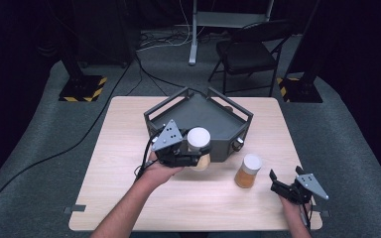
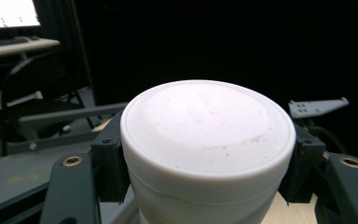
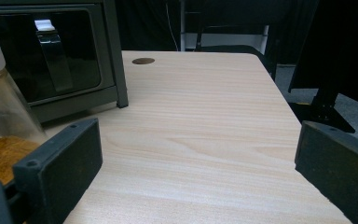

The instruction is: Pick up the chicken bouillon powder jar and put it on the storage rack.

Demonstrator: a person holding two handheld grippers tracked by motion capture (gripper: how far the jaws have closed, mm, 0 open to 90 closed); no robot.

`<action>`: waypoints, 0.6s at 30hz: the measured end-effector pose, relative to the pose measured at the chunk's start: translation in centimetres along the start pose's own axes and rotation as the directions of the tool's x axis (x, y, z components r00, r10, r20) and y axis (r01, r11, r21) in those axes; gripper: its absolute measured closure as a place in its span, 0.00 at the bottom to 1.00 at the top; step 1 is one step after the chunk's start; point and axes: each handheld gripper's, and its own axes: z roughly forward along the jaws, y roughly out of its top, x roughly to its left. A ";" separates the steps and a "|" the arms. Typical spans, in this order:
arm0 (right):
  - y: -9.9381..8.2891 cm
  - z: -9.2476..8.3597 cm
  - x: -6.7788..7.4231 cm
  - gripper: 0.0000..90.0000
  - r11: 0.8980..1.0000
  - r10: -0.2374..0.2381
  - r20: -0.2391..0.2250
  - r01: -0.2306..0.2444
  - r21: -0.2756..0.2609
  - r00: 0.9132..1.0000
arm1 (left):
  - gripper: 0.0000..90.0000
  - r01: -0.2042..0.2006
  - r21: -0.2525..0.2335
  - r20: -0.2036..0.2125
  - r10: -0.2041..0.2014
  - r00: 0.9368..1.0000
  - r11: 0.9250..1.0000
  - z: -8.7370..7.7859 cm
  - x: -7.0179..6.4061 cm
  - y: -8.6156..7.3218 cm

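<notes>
In the high view, the left gripper [image 1: 197,157] is closed on a white-lidded clear jar of tan powder [image 1: 199,147], its jaws clamped on the jar's sides below the lid, at the front edge of the dark grey angular metal rack [image 1: 198,116] that sits at the centre of the light wooden table [image 1: 124,163]. A second white-capped jar of orange-brown powder [image 1: 248,171] stands on the table at about four o'clock from the held one, near it but apart. The right gripper [image 1: 277,182] rests at three o'clock from that second jar, close beside it, jaws parted and empty.

In the left gripper view, the held jar's white lid [image 2: 208,128] sits between the two black jaws, whose pads press against it at nine and three o'clock.

In the right gripper view, the jaws stand wide apart over bare tabletop [image 3: 200,130]; the second jar [image 3: 0,135] is at nine o'clock, just outside the left jaw, and the rack [image 3: 51,56] stands at eleven o'clock.
</notes>
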 end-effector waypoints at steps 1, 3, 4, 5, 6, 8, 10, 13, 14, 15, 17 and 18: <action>0.0 0.0 0.0 0.00 1.000 0.001 0.000 -0.001 0.000 1.000 | 0.37 -0.005 -0.002 -0.009 0.005 1.000 1.000 0.1 0.0 0.2; 0.0 0.0 0.0 0.00 1.000 0.002 0.000 -0.002 0.000 1.000 | 0.37 -0.012 -0.004 -0.035 0.012 0.999 1.000 0.4 -0.1 0.5; 0.0 0.0 0.0 0.00 1.000 0.002 0.000 -0.002 0.000 1.000 | 0.37 -0.013 -0.008 -0.044 0.012 0.999 1.000 0.5 0.0 0.7; 0.0 0.0 0.0 0.00 1.000 0.003 -0.001 -0.003 0.000 1.000 | 0.37 -0.009 -0.010 -0.051 0.008 0.999 1.000 0.6 0.0 0.8; 0.0 0.0 0.0 0.00 1.000 0.002 -0.001 -0.002 0.001 1.000 | 0.37 -0.003 -0.013 -0.058 0.003 0.998 1.000 0.7 0.1 0.9; 0.0 0.0 0.0 0.00 1.000 0.003 -0.001 -0.003 0.000 1.000 | 0.37 0.001 -0.014 -0.078 -0.002 0.997 1.000 1.0 0.2 1.1; 0.0 0.0 0.0 0.00 1.000 0.002 -0.001 -0.002 0.000 1.000 | 0.37 0.001 -0.009 -0.101 -0.002 0.995 1.000 1.3 0.3 1.4; 0.0 0.0 0.0 0.00 1.000 0.004 -0.001 -0.004 0.000 1.000 | 0.37 0.009 -0.010 -0.146 -0.010 0.989 1.000 1.8 0.1 1.6; 0.0 0.0 0.0 0.00 1.000 0.004 -0.001 -0.004 0.000 1.000 | 0.37 0.011 -0.010 -0.164 -0.013 0.986 1.000 2.0 0.0 1.6; 0.0 0.0 -0.1 0.00 1.000 0.005 -0.001 -0.005 0.000 1.000 | 0.37 0.017 -0.014 -0.187 -0.019 0.982 1.000 2.2 -0.3 1.6; 0.0 0.0 -0.1 0.00 1.000 0.008 -0.004 -0.008 0.001 1.000 | 0.37 0.012 -0.014 -0.221 -0.015 0.975 1.000 2.6 -0.6 1.7; 0.0 0.0 -0.1 0.00 1.000 0.008 -0.004 -0.008 0.000 1.000 | 0.37 0.016 -0.015 -0.235 -0.019 0.972 1.000 2.8 -0.7 1.8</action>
